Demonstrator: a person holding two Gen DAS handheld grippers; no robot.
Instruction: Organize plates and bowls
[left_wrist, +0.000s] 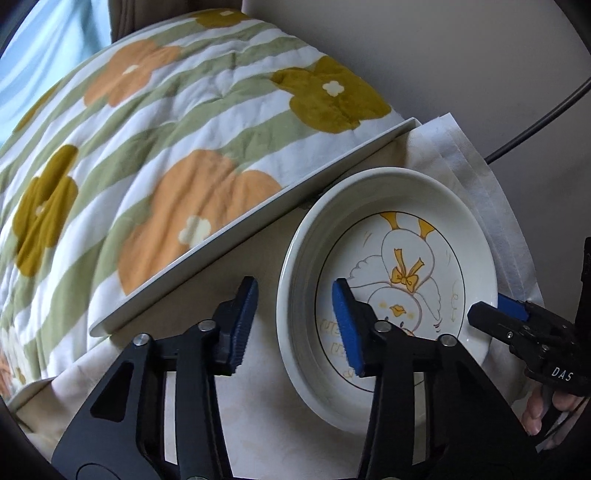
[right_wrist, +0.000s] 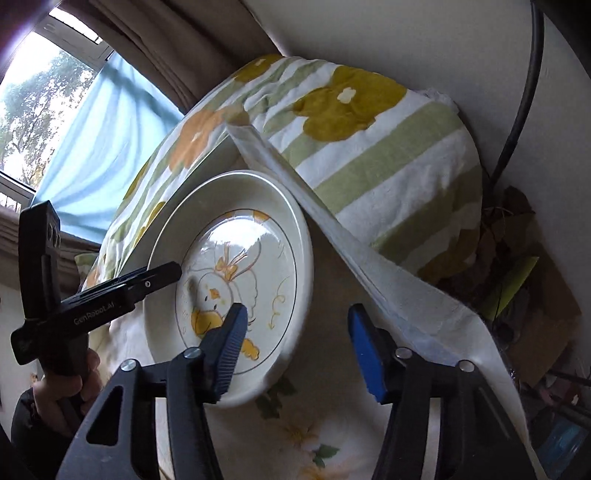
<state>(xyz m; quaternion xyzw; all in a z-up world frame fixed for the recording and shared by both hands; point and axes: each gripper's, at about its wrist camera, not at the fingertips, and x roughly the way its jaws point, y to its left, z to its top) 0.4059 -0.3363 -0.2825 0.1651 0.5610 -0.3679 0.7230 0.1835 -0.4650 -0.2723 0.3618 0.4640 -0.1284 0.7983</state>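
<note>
a: nearest to us, the left gripper (left_wrist: 293, 325) straddles the near rim of the plate (left_wrist: 399, 206), one blue pad outside the rim, the other over the plate's inside. we see a gap between the outer pad and the rim, so we cannot tell that it grips anything; the jaws stand fairly narrow.

b: and the right gripper (right_wrist: 295, 347) does the same at the opposite rim of the plate (right_wrist: 236, 192): its left finger over the painted well, its right finger outside above the tablecloth (right_wrist: 332, 435). jaws about half wide, not pressing on the rim as far as we can see.

a: both grippers cover part of the picture on the plate. we make out a yellow-beaked chick with a yellow bow, but the orange lettering near the left pad is half hidden and we cannot read it.

b: what we can read: "das" on the right gripper's body in the left view, and "genrobot.ai" on the left gripper's arm in the right view. only fingers of each hand show, cut off at the frame edges.

a: the plate sits on the pale flowered tablecloth, near the table's raised white edge (left_wrist: 221, 240).

b: beyond that lies a striped blanket (left_wrist: 147, 129) with orange and mustard flowers, then a black cable (left_wrist: 535, 122) against the wall. past the blanket, a blue curtain (right_wrist: 110, 155) and a window (right_wrist: 33, 92), trees blurred outside. the clutter at the right edge is too dark to name.
</note>
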